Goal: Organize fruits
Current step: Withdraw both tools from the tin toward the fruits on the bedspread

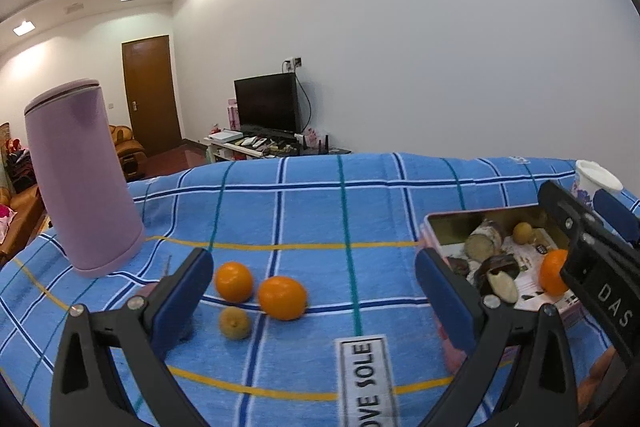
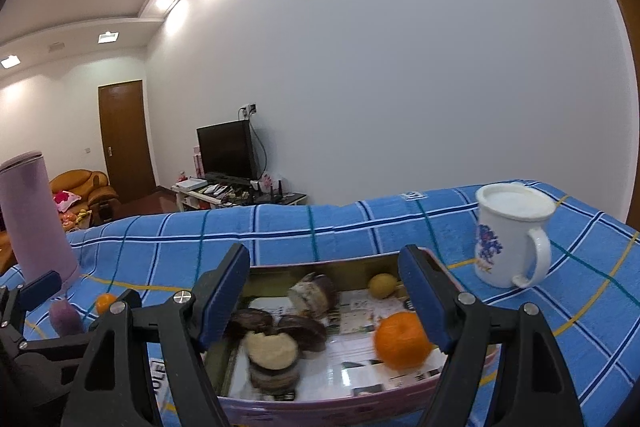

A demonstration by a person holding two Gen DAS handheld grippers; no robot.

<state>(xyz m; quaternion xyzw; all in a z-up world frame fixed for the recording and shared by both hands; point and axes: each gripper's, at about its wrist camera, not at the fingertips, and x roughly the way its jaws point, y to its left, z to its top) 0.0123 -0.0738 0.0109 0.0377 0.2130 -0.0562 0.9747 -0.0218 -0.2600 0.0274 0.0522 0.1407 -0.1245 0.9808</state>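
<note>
Two oranges (image 1: 234,281) (image 1: 282,297) and a small brownish-yellow fruit (image 1: 234,323) lie on the blue checked cloth, between my left gripper's fingers. My left gripper (image 1: 316,291) is open and empty above them. A pink tin box (image 2: 320,405) holds an orange (image 2: 402,340), a small yellow fruit (image 2: 382,285) and dark brown pieces (image 2: 272,351). My right gripper (image 2: 324,295) is open and empty over the box. The box also shows in the left wrist view (image 1: 436,223), with the right gripper (image 1: 588,247) above it.
A tall mauve cylinder (image 1: 82,179) stands at the left on the cloth. A white mug (image 2: 510,235) with a blue print stands right of the box. A label (image 1: 366,379) lies on the cloth near the front. A TV and a door are far behind.
</note>
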